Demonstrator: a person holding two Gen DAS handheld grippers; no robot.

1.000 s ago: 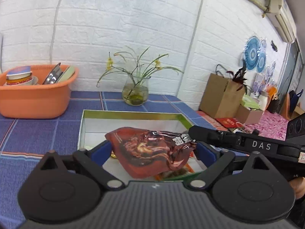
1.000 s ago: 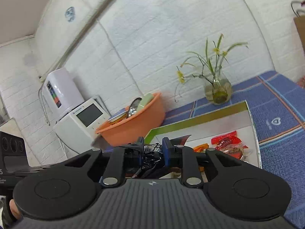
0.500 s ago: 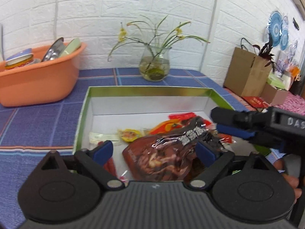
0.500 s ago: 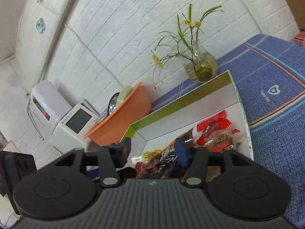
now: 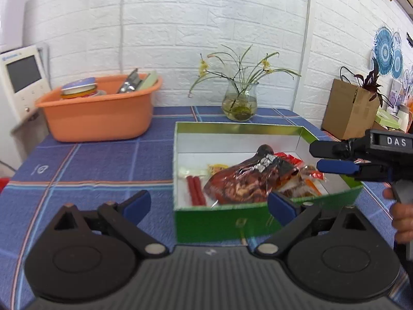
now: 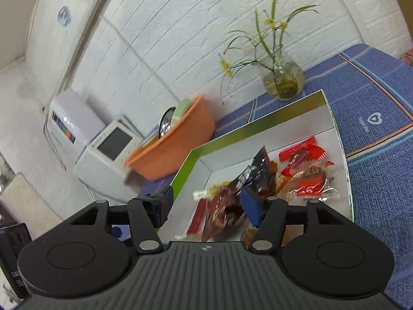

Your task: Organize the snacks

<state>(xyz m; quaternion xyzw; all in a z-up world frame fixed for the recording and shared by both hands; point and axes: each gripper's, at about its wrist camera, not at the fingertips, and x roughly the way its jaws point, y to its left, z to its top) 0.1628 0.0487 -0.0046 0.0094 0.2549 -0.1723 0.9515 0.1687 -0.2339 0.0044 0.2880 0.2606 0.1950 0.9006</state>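
Observation:
A dark red foil snack bag (image 5: 240, 183) lies in the green box (image 5: 232, 222) on top of other wrapped snacks. My left gripper (image 5: 209, 204) is open and empty, in front of the box's near wall. My right gripper (image 5: 317, 157) reaches over the box's right side. In the right wrist view its jaws (image 6: 207, 200) are opening; the bag (image 6: 232, 199) lies loose below and between them, with no pad pressing on it. Two red sausages (image 5: 195, 190) sit at the box's left, and red wrapped sweets (image 6: 304, 160) at its right.
An orange basin (image 5: 98, 118) with dishes stands at the back left on the blue checked cloth (image 5: 90, 165). A glass vase with flowers (image 5: 240, 103) is behind the box. A white appliance (image 5: 20, 82) is far left, a brown paper bag (image 5: 348, 113) far right.
The red bag went from being held between both grippers down into the box. The right jaws opened off it. My left gripper pulled back out of the box and to the left.

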